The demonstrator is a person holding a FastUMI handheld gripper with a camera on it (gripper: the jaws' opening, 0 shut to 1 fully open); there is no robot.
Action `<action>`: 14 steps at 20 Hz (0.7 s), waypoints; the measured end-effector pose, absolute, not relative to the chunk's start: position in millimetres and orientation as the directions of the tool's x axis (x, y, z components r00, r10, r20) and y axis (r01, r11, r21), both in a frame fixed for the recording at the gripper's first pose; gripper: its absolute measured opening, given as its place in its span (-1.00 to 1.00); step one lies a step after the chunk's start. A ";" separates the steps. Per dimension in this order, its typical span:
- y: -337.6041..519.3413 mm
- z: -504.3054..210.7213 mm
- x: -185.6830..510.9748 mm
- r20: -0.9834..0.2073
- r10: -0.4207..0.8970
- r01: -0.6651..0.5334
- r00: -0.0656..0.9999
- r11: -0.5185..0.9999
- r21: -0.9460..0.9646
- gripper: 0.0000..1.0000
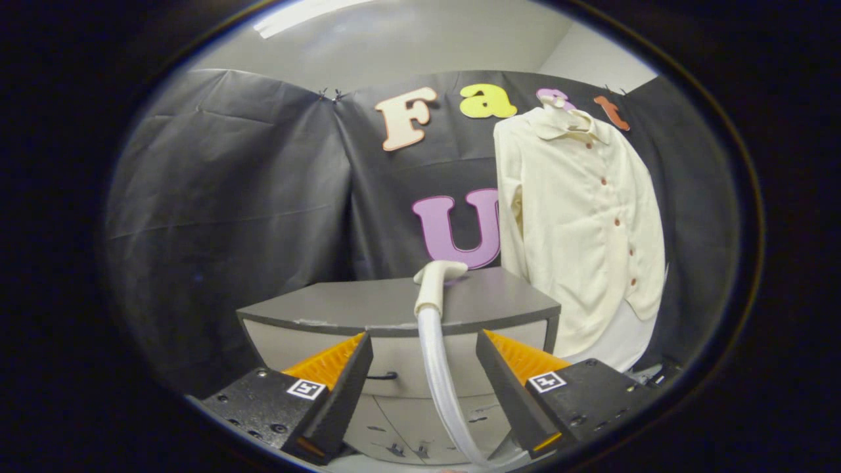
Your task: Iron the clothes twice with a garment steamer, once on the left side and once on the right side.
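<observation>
While the tool [424, 355] gapes, the steamer [435, 284] lies beyond it.

Black cloth wall [230, 197], grey cabinet [394, 309]

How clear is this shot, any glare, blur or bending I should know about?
Gripper view: fisheye bends the cabinet edge; a ceiling light glares up top; the shirt and steamer head look sharp; the open claw sits dim in the foreground.
</observation>
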State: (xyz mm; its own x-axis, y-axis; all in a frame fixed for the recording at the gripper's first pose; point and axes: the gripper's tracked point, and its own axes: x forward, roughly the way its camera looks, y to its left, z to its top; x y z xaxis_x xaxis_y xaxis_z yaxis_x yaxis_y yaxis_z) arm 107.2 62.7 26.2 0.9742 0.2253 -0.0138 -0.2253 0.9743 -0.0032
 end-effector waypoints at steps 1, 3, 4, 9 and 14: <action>66.1 30.5 114.2 -0.015 0.230 -0.231 0.973 0.973 -0.014 0.93; 73.1 38.8 128.4 -0.021 0.243 -0.244 0.970 0.969 -0.040 0.93; 76.3 45.3 135.8 -0.012 0.250 -0.251 0.968 0.967 -0.048 0.93; 87.1 64.2 176.4 -0.007 0.262 -0.262 0.965 0.963 -0.057 0.92; 87.2 59.9 219.3 -0.108 0.229 -0.238 0.968 0.967 -0.087 0.93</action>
